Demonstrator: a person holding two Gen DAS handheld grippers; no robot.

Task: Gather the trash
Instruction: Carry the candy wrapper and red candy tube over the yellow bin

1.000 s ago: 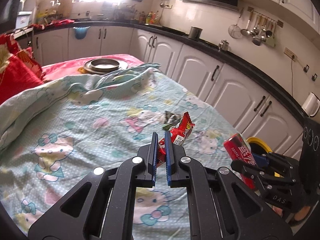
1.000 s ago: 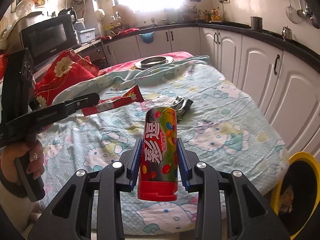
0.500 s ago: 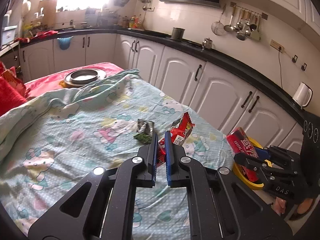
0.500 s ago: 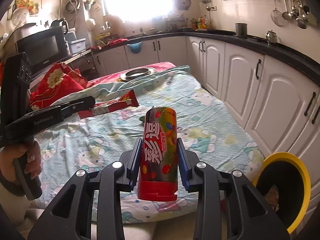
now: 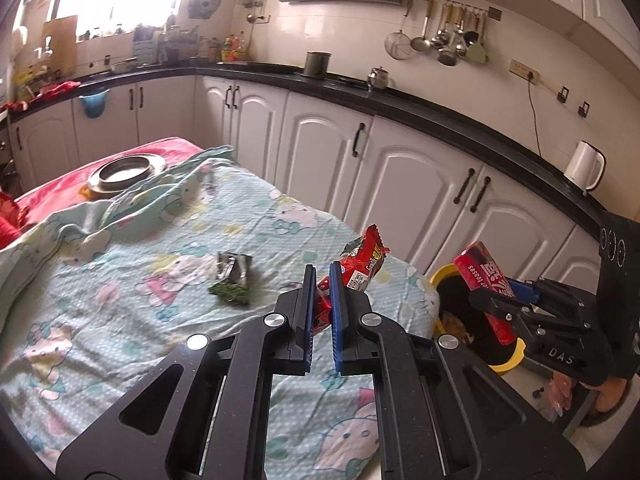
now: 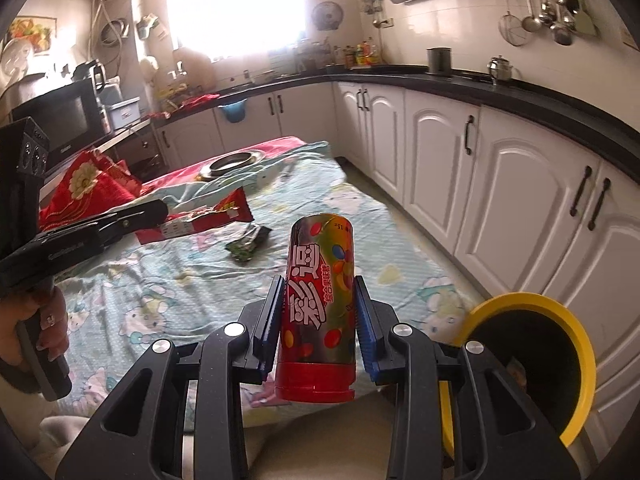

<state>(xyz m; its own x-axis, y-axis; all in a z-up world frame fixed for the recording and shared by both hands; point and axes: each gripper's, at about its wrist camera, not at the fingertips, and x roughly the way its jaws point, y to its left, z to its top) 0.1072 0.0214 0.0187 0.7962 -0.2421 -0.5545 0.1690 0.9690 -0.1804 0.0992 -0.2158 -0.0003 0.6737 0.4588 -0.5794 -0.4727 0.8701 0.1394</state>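
Observation:
My left gripper is shut on a red snack wrapper and holds it above the bed's near right corner; the wrapper also shows in the right wrist view. My right gripper is shut on a colourful candy tube with a red cap, held upright beside the bed; in the left wrist view the tube hangs over the bin. A yellow-rimmed black trash bin stands on the floor by the bed corner. A crumpled green and silver wrapper lies on the blanket.
The bed carries a pale blue cartoon blanket, a red pillow and a metal dish at the far end. White kitchen cabinets run close along the bed's right side, leaving a narrow floor aisle.
Both grippers have swung right toward the bin, still holding their items. The bin has come further into both views and the candy tube now sits over it.

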